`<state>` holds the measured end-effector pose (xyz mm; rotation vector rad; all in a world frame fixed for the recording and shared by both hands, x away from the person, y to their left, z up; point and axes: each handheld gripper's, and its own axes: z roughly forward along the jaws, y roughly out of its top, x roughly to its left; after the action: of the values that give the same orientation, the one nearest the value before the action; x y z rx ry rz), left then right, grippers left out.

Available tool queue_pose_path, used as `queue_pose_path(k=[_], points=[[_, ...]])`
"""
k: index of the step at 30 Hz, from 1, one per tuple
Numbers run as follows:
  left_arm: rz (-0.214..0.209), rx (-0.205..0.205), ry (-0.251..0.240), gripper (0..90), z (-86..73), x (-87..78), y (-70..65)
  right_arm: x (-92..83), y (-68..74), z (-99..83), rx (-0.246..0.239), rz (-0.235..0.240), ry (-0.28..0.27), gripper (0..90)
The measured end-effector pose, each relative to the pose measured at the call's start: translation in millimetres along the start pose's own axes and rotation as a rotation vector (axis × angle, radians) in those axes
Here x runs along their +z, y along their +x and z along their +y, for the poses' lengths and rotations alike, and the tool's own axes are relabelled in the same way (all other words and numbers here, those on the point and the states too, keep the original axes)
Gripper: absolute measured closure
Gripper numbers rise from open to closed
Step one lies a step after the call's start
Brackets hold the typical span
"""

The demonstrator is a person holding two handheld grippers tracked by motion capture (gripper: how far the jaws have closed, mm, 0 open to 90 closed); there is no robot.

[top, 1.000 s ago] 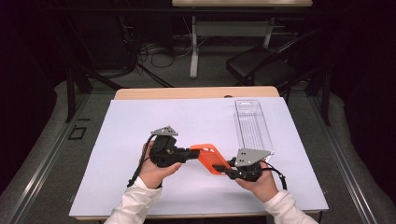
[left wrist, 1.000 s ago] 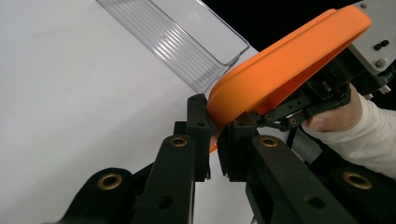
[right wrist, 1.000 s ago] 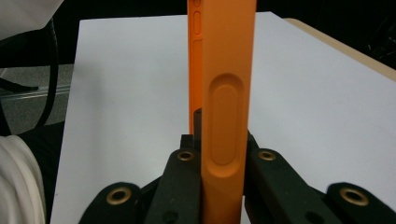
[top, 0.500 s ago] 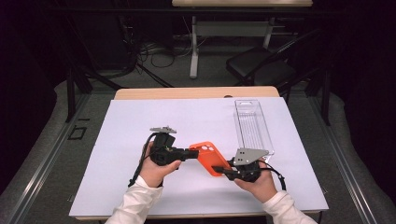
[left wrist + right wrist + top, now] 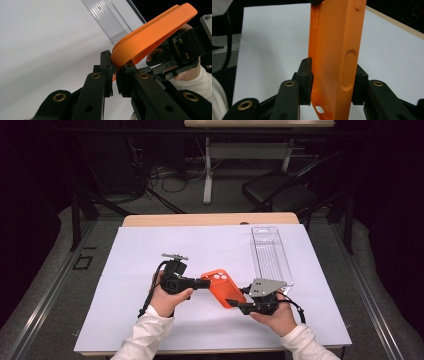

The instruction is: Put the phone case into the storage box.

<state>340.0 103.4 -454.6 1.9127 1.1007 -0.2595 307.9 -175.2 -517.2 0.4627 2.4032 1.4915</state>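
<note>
An orange phone case [image 5: 220,286] hangs above the white sheet between my two grippers. My left gripper [image 5: 205,283] is shut on one end of it; in the left gripper view its pads [image 5: 107,72] pinch the case's [image 5: 150,32] rim. My right gripper [image 5: 234,304] reaches in from the right. Its jaws have just been opening, and the case [image 5: 334,50] still stands edge-on between its pads [image 5: 307,75], which are spread to either side of it with no firm squeeze showing.
A clear ribbed plastic tray [image 5: 270,255] lies on the white sheet [image 5: 150,255] just beyond my right hand, and it also lies behind the case in the left gripper view [image 5: 110,22]. A dark chair [image 5: 280,195] and cables sit past the table's far edge.
The right gripper's jaws have spread apart around the case. The left gripper has rolled so that its grey top plate now shows edge-on. The case has hardly moved.
</note>
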Motion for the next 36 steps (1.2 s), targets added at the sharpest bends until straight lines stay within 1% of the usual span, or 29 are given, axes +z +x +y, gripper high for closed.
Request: queue_pose_path(k=[1, 4, 6, 9, 10, 12, 14, 15, 16, 17, 19, 20, 22, 26, 29, 30, 31, 32, 33, 36], points=[[-0.006, -0.008, 0.003, 84.5, 0.7, 0.3, 1.3, -0.1, 0.1, -0.2, -0.011, -0.004, 0.006, 59.3], [-0.001, -0.019, 0.012, 84.5, 2.2, 0.8, 4.6, 0.9, 0.2, -1.3, -0.027, -0.024, 0.009, 57.0], [0.003, -0.028, 0.022, 84.5, 3.1, -0.1, 7.0, 1.5, -0.5, -2.0, -0.018, -0.025, 0.011, 55.8], [0.012, -0.039, 0.036, 84.5, 5.1, -1.4, 10.2, 2.1, -1.3, -2.7, -0.028, -0.045, 0.014, 55.2], [0.025, -0.038, 0.041, 84.5, 6.1, -2.0, 10.8, 2.2, -1.7, -2.9, -0.024, -0.046, 0.016, 55.2], [0.035, -0.042, 0.048, 84.5, 8.1, -3.7, 12.1, 1.6, -1.8, -3.0, -0.021, -0.077, 0.018, 55.5], [0.047, -0.047, 0.058, 84.5, 10.3, -5.7, 13.1, 0.6, -2.4, -2.6, -0.003, -0.08, 0.013, 55.3], [0.054, -0.048, 0.061, 84.5, 11.4, -6.6, 13.4, 0.1, -2.7, -2.4, 0.003, -0.09, 0.008, 55.6], [0.059, -0.048, 0.064, 84.5, 12.4, -7.4, 13.6, -0.3, -3.3, -2.2, 0.005, -0.092, 0.006, 57.4], [0.064, -0.046, 0.069, 84.5, 13.6, -8.7, 13.8, -0.7, -3.9, -2.0, 0.01, -0.084, 0.007, 57.8], [0.071, -0.044, 0.074, 84.5, 15.9, -10.3, 14.0, -1.2, -4.7, -2.3, 0.022, -0.084, 0.01, 58.3], [0.081, -0.045, 0.077, 84.5, 17.3, -11.2, 13.8, -1.5, -5.2, -2.6, 0.029, -0.084, 0.011, 58.4], [0.087, -0.047, 0.08, 84.5, 20.1, -12.6, 14.2, -2.7, -6.1, -2.4, 0.043, -0.093, 0.005, 58.4], [0.101, -0.052, 0.09, 84.5, 25.8, -14.4, 15.6, -7.1, -7.5, -1.5, 0.063, -0.111, 0.012, 58.9], [0.111, -0.065, 0.103, 84.5, 30.1, -15.1, 18.0, -9.0, -8.7, -1.5, 0.065, -0.121, 0.027, 56.6], [0.118, -0.064, 0.107, 84.5, 31.6, -15.2, 19.2, -8.7, -8.8, -1.6, 0.056, -0.12, 0.037, 56.9], [0.124, -0.063, 0.117, 84.5, 33.2, -15.7, 20.4, -8.4, -8.6, -1.7, 0.044, -0.113, 0.044, 58.3], [0.128, -0.07, 0.115, 84.5, 34.6, -15.4, 21.0, -7.9, -8.5, -2.1, 0.051, -0.1, 0.042, 58.4], [0.135, -0.069, 0.125, 84.5, 36.1, -15.7, 22.1, -7.3, -8.5, -2.3, 0.065, -0.087, 0.041, 58.0], [0.151, -0.076, 0.142, 84.5, 40.3, -15.7, 24.6, -6.0, -8.7, -1.6, 0.04, -0.086, 0.053, 57.7]])
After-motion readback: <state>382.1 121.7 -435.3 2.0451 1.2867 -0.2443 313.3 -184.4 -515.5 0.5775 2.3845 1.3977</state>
